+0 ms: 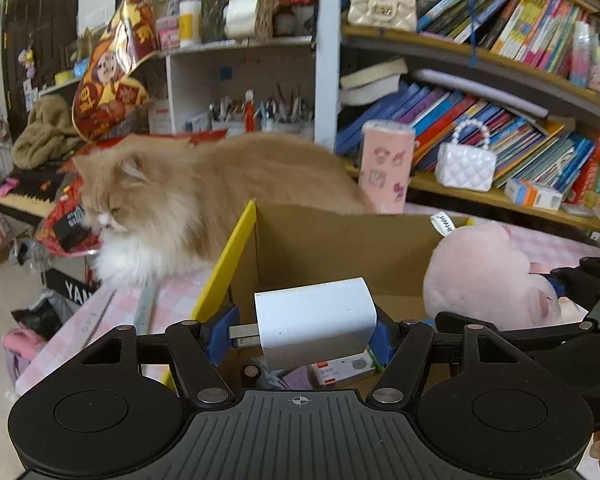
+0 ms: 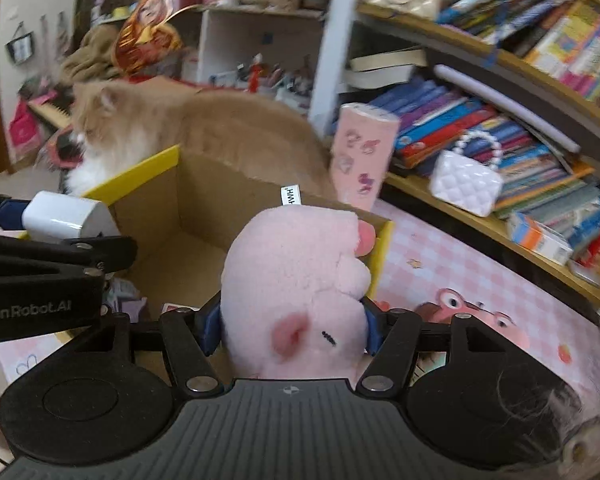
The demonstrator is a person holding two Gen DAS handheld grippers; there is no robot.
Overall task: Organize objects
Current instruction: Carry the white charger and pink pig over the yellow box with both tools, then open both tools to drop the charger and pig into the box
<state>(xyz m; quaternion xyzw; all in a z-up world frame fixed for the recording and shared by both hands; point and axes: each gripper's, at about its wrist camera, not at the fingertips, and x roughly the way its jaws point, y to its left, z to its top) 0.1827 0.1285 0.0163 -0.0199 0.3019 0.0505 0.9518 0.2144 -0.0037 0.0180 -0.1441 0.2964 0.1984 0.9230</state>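
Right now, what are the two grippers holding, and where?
Left gripper pinches the white charger by its sides. Right gripper squeezes the pink plush toy around its middle.

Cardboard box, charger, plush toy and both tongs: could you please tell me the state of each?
Cardboard box: open, small items inside.
White charger: gripped over the box.
Pink plush toy: gripped at the box's edge.
Left tongs: shut on charger.
Right tongs: shut on plush.

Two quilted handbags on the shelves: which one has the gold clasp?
The cream handbag on the upper shelf, above the books. Its front carries a gold clasp; the white handbag on the lower shelf shows none and sits beside the pink tumbler.
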